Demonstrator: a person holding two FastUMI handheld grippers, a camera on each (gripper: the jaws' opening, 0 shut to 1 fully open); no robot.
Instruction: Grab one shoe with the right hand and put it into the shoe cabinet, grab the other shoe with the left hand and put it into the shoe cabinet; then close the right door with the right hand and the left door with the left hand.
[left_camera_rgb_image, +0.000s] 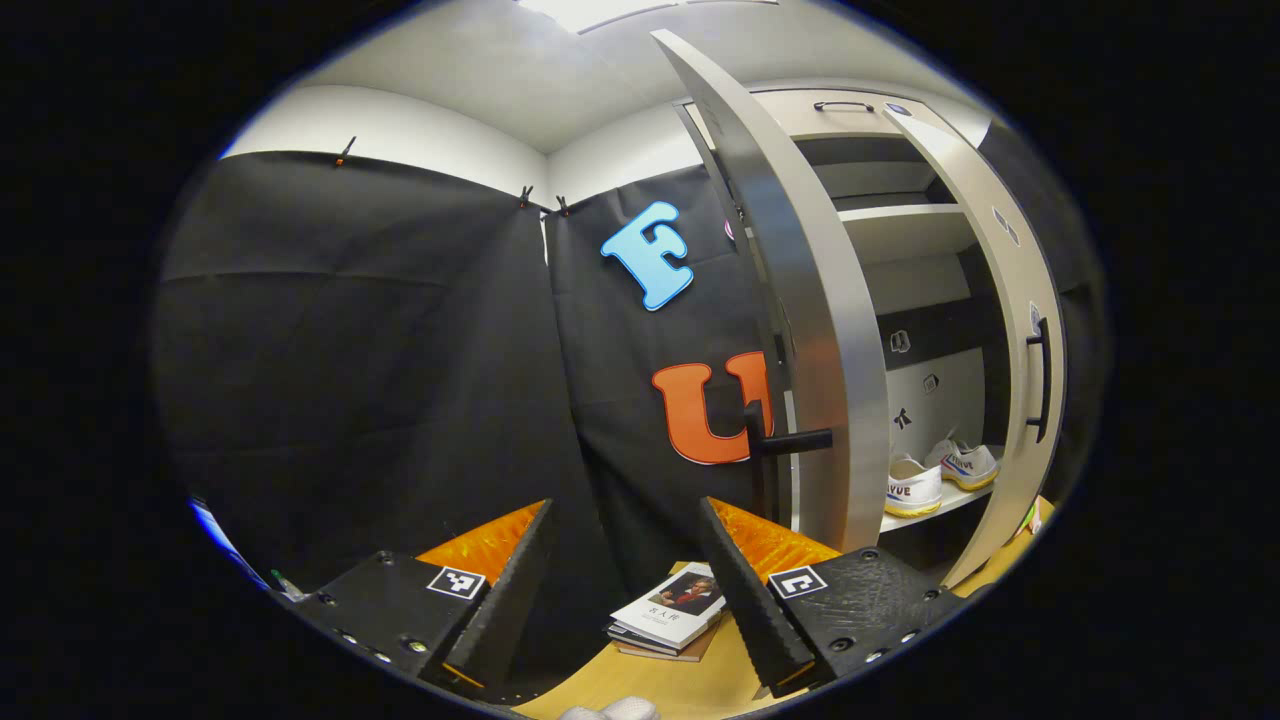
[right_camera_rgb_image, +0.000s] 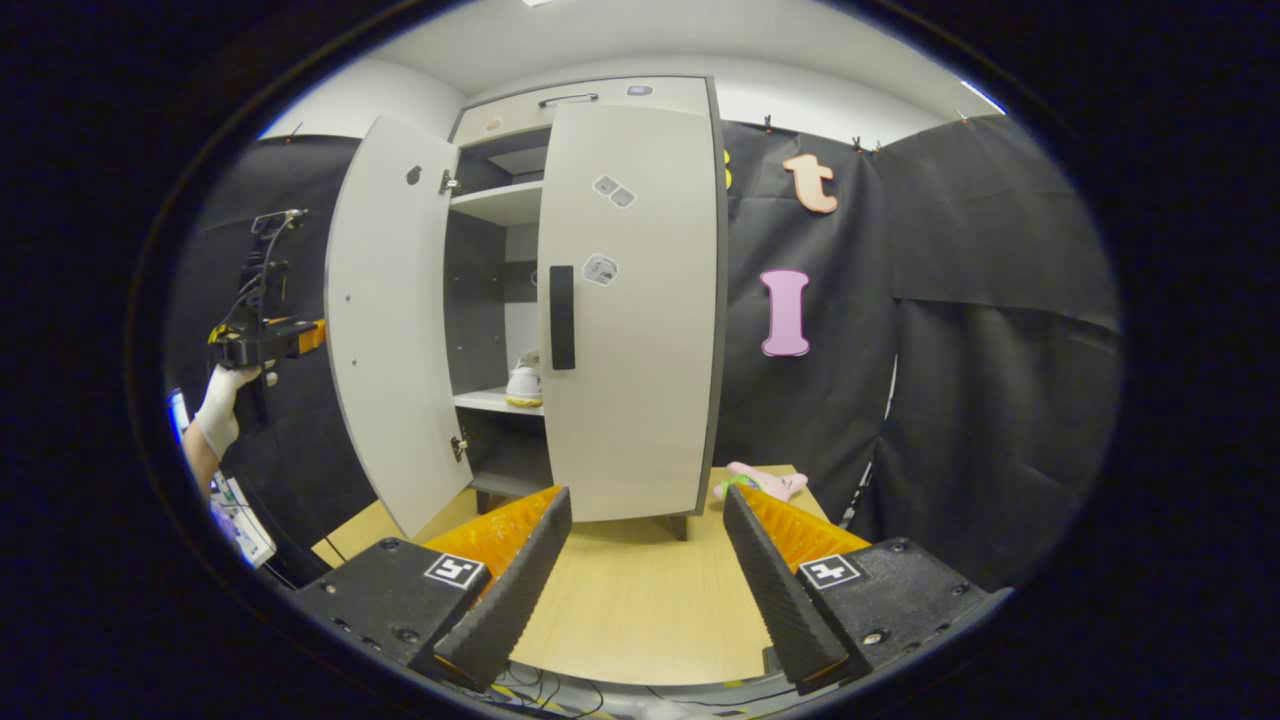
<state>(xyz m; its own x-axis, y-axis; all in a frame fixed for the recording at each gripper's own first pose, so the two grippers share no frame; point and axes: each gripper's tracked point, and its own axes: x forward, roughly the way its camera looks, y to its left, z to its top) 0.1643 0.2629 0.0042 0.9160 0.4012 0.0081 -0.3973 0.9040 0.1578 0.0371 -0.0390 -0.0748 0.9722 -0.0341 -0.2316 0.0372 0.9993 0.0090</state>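
Shoes: two white shoes (left_camera_rgb_image: 940, 478) sit side by side on a middle shelf (left_camera_rgb_image: 935, 510) inside the shoe cabinet (right_camera_rgb_image: 600, 100); in the right gripper view one of them (right_camera_rgb_image: 524, 384) shows through the gap between the doors.
Right door: the right door (right_camera_rgb_image: 630, 310) stands closed or very nearly so in the right gripper view, its dark handle (right_camera_rgb_image: 562, 317) facing out.
Left door: the left door (right_camera_rgb_image: 385, 320) is swung wide open; in the left gripper view its edge (left_camera_rgb_image: 810, 330) stands close ahead, with a black handle (left_camera_rgb_image: 790, 440) jutting from it.
Left gripper: the left gripper (left_camera_rgb_image: 625, 590) has its jaws apart with nothing between them, just beside the open door's edge; the right gripper view shows it (right_camera_rgb_image: 262, 342) held up in a white-gloved hand (right_camera_rgb_image: 222, 405) behind the left door.
Right gripper: the right gripper (right_camera_rgb_image: 648, 575) hangs over the worktop (right_camera_rgb_image: 630, 610) in front of the cabinet, jaws apart and empty.
Around: a stack of books (left_camera_rgb_image: 668, 620) lies on the worktop below the left gripper; a pink cloth-like item (right_camera_rgb_image: 765, 482) lies on the worktop right of the cabinet.
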